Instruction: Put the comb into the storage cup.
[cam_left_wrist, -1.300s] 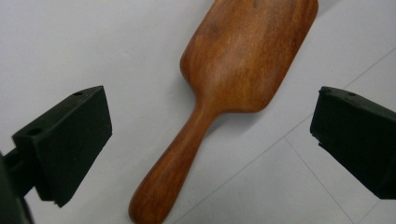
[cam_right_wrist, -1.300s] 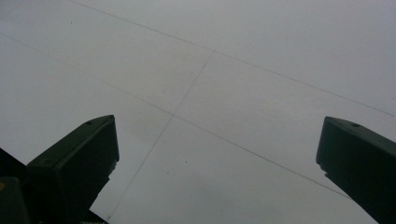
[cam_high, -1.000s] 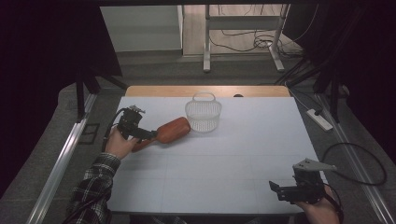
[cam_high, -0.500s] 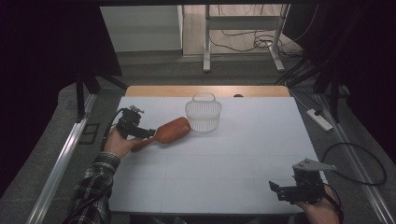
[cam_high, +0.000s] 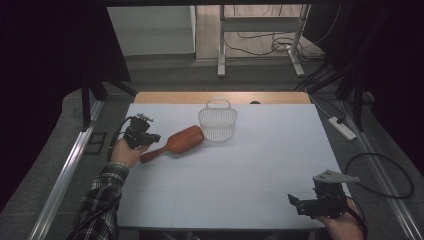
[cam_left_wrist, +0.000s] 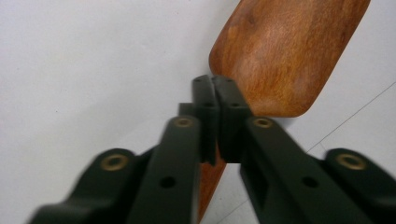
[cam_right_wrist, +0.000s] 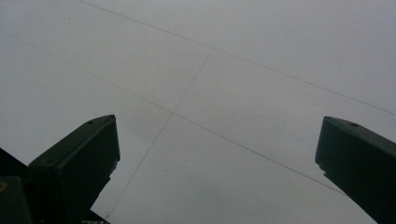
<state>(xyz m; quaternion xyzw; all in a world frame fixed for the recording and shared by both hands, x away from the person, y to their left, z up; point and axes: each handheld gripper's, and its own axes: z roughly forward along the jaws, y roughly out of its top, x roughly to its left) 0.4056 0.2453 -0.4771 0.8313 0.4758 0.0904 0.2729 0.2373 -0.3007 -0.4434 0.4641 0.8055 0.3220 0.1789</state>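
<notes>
Left claw (cam_left_wrist: 215, 100) clenched on wooden hairbrush (cam_high: 176, 142) handle, head lying just ahead of it beside the basket (cam_high: 217, 122); thin end-grip risks the head pivoting or slipping on lift; right claw (cam_high: 304, 206) released, well apart over bare counter (cam_high: 250, 165).

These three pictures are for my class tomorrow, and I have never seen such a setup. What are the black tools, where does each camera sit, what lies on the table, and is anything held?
A person works at a white table, holding a two-jaw tool in each hand. The high view looks down from above. Each of the other two cameras rides on one tool and looks along its jaws. The left gripper is shut on the handle of a wooden brush, whose head lies just left of a small white basket. The right gripper, at the near right corner, is open and holds nothing.
</notes>
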